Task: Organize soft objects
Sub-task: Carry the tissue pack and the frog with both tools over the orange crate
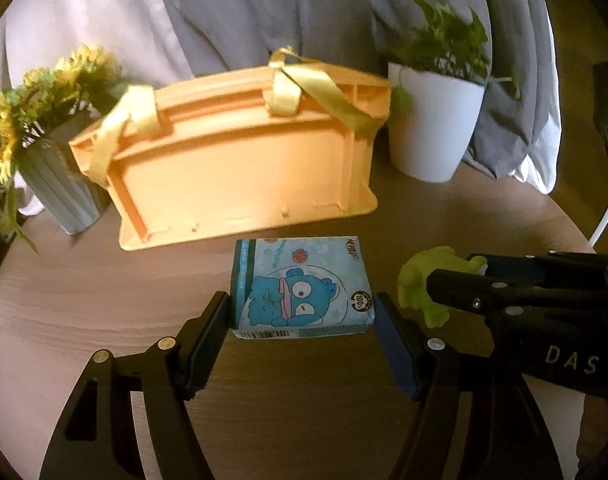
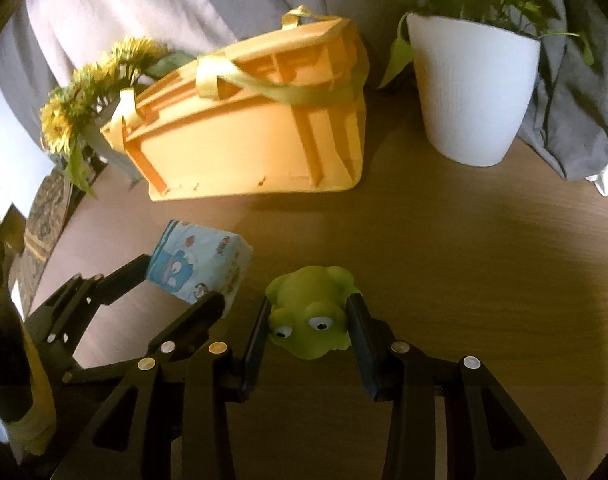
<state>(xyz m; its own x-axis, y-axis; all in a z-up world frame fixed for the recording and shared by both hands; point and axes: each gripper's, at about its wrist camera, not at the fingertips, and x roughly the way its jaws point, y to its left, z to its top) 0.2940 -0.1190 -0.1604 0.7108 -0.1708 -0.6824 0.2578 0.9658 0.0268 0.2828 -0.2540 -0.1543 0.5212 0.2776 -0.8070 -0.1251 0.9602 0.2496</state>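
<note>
Both the left gripper [image 1: 301,308] and the right gripper [image 2: 310,312] are matte black, with triangular cut-outs, round silver screw heads, dark blue finger pads, and white "DAS" lettering at the left view's lower right.

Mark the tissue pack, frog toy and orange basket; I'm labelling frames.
tissue pack [image 1: 304,284], left wrist view, printed top face.
frog toy [image 2: 310,320], right wrist view, its face.
orange basket [image 1: 239,172], left wrist view, long side wall.
</note>
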